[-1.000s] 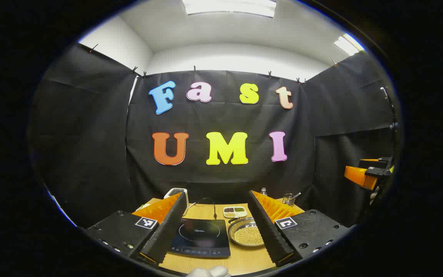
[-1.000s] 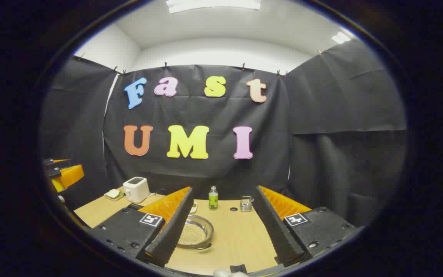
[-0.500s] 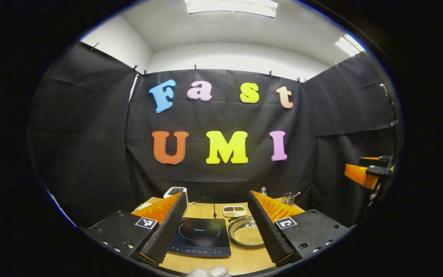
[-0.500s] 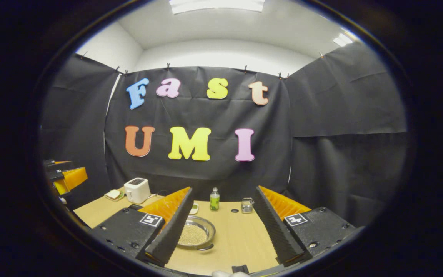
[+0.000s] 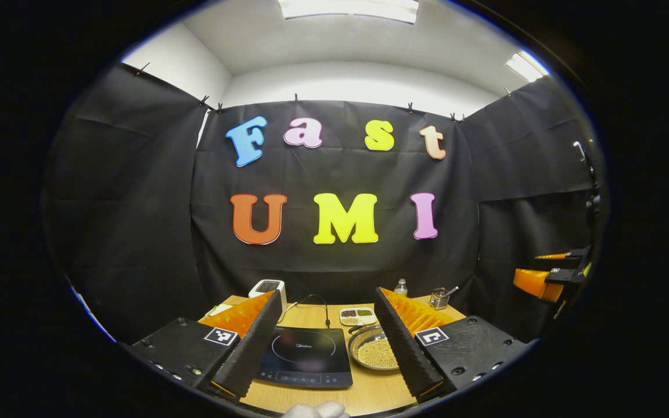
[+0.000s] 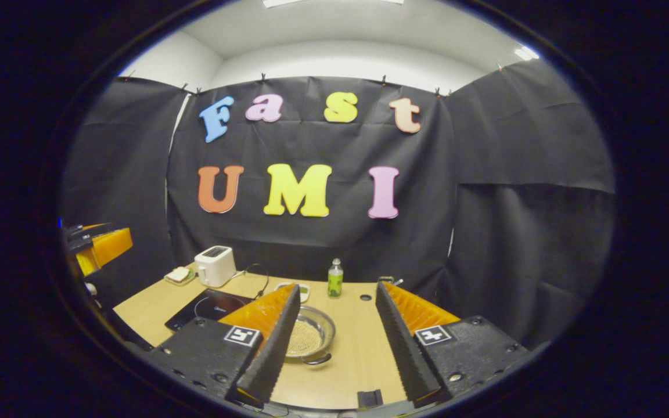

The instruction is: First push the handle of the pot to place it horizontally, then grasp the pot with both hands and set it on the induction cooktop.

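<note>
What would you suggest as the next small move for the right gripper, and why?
Probably lower the right gripper toward the pot's handle to push it sideways. The pot sits on the table beside the induction cooktop, untouched, with both grippers open above it.

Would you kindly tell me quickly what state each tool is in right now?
Left tool: open, holding nothing, above the table.
Right tool: open, holding nothing, the pot beyond its fingers.

Ceiling light panels [image 5: 347, 8] give bright, even overhead illumination. Both views are sharp at centre, with strong fisheye curvature at the edges. The wooden table [image 6: 358, 342] shows soft shadows, no glare.
</note>
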The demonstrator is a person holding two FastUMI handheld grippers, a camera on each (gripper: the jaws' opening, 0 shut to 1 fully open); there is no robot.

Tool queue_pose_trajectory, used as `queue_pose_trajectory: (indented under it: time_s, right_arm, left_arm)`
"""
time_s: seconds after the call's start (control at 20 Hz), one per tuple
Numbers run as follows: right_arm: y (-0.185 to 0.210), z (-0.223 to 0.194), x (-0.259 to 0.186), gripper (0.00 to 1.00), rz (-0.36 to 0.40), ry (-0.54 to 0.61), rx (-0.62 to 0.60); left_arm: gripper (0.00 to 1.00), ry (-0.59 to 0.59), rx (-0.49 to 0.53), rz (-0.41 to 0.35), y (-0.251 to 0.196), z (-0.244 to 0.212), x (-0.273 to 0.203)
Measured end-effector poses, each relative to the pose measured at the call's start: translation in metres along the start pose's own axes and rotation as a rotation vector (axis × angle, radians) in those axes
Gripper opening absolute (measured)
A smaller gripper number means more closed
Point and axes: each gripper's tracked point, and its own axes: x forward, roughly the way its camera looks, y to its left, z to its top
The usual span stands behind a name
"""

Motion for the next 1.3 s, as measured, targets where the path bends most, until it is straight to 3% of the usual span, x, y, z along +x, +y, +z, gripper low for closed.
queue_pose_trajectory:
  time_s: [0.05,0.15,0.25,0.4,0.8,1.3]
  right_arm:
    - [0.006,-0.017,0.007,0.64,0.029,0.051,0.0]
    - [0.014,-0.054,0.022,0.36,0.065,0.146,-0.01]
    - [0.025,-0.091,0.037,0.16,0.12,0.242,0.012]
    - [0.032,-0.149,0.056,0.01,0.163,0.365,0.018]
    - [0.048,-0.257,0.107,0.04,0.249,0.588,-0.011]
    - [0.067,-0.293,0.167,0.0,0.344,0.706,-0.071]
  left_arm:
    - [0.95,0.001,-0.003,0.0,-0.001,-0.001,0.001]
    - [0.95,-0.003,0.004,-0.005,-0.004,0.001,0.003]
    - [0.95,-0.007,0.021,-0.002,-0.004,0.002,0.005]
    - [0.95,-0.005,0.027,0.014,-0.003,0.002,0.007]
    - [0.95,0.015,0.038,0.071,-0.004,-0.002,0.016]
    - [0.95,0.078,0.045,0.19,-0.002,-0.015,0.039]
